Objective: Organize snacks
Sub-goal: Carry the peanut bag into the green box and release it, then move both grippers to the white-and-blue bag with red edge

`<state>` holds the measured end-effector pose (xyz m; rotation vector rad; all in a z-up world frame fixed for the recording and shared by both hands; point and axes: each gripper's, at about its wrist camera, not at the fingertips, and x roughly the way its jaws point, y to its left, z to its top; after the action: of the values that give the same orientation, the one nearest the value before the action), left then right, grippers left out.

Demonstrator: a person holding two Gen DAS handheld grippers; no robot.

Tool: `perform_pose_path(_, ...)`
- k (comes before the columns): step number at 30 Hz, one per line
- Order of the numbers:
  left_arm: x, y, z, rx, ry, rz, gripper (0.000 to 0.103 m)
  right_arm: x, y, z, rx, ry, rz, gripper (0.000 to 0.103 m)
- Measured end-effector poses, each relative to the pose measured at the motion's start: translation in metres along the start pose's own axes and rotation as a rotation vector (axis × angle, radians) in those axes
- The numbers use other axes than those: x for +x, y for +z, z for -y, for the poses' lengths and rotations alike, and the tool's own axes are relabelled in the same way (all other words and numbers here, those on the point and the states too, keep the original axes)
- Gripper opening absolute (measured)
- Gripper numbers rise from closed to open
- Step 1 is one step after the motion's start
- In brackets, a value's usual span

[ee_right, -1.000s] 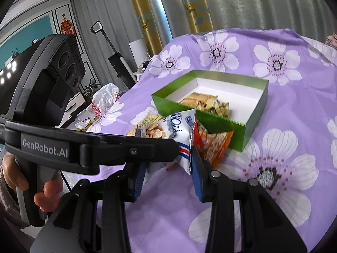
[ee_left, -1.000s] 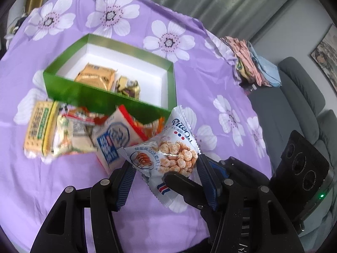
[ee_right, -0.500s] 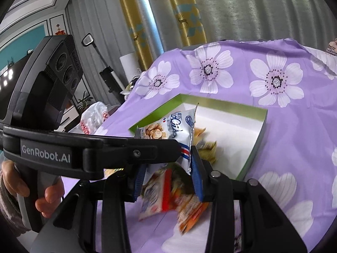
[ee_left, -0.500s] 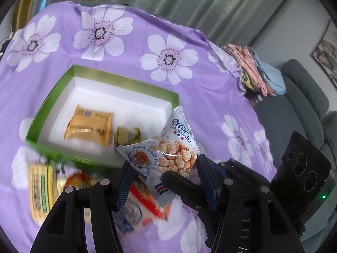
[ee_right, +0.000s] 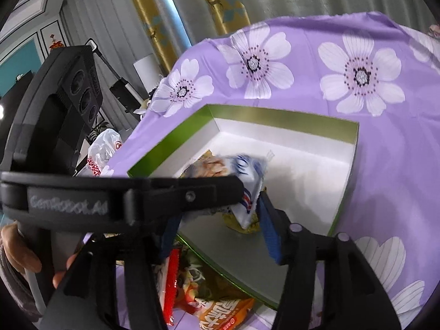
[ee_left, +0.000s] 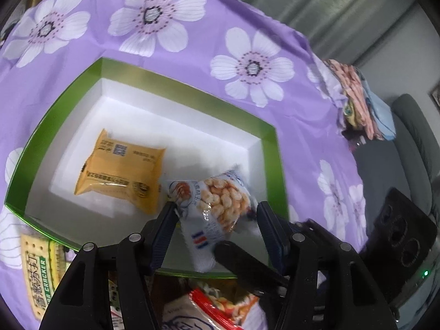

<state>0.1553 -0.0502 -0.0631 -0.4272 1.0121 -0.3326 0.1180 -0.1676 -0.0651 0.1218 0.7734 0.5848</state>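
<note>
Nearest the lens, a loose pile of snacks is seen on the worktop (ee_left: pixel 310 148) outside the box's near wall: a cracker pack (ee_left: pixel 41 269) at the left and red-edged packets (ee_left: pixel 211 308) in the middle, partly hidden under the tools. Just above that wall the left gripper (ee_left: pixel 216 209) is held w/ its fingers a moderate gap apart. The gap is filled side to side by the peanut snack bag (ee_left: pixel 220 195), but the bag is blurred, so whether it is actually clamped cannot be told. The right gripper (ee_right: pixel 220 211) is crossed under the left one w/ its fingers spread wide. Only the bag's lower corner is seen btwn them, close to the right-hand finger, and no squeeze is visible. The bag is thus located over the near right part of the green box (ee_left: pixel 271 148), inside the rim. An orange packet (ee_left: pixel 121 173) lies flat on the white floor just left of it, and a small yellowish wrapped item (ee_right: pixel 243 227) is seen beneath it. The far half of the box floor is left bare, w/ room towards the back and right walls. Beyond the rim, flowered purple cloth runs to the worktop edge. Folded clothes (ee_left: pixel 357 96) and a grey sofa (ee_left: pixel 412 143) lie past it.
</note>
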Motion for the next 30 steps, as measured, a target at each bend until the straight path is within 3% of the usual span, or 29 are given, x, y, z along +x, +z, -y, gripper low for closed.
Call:
perform_pose_path(4, -0.011, -0.002, -0.011, -0.019, 0.02, 0.026, 0.079, -0.01, -0.004, 0.002, -0.008, -0.024, 0.008, 0.059)
perform_pose_path(8, -0.02, -0.002, -0.02, -0.049, 0.037, 0.039, 0.081, -0.024, -0.007, 0.008, 0.011, -0.047, 0.03, 0.067)
perform_pose_path(20, -0.072, -0.043, -0.029, -0.036, 0.06, 0.11, 0.081, -0.063, -0.027, -0.003, -0.006, -0.059, 0.056, 0.067)
perform_pose_path(30, -0.082, -0.103, -0.066, -0.194, -0.006, 0.071, 0.081, -0.077, -0.061, -0.037, -0.115, -0.076, 0.001, 0.063)
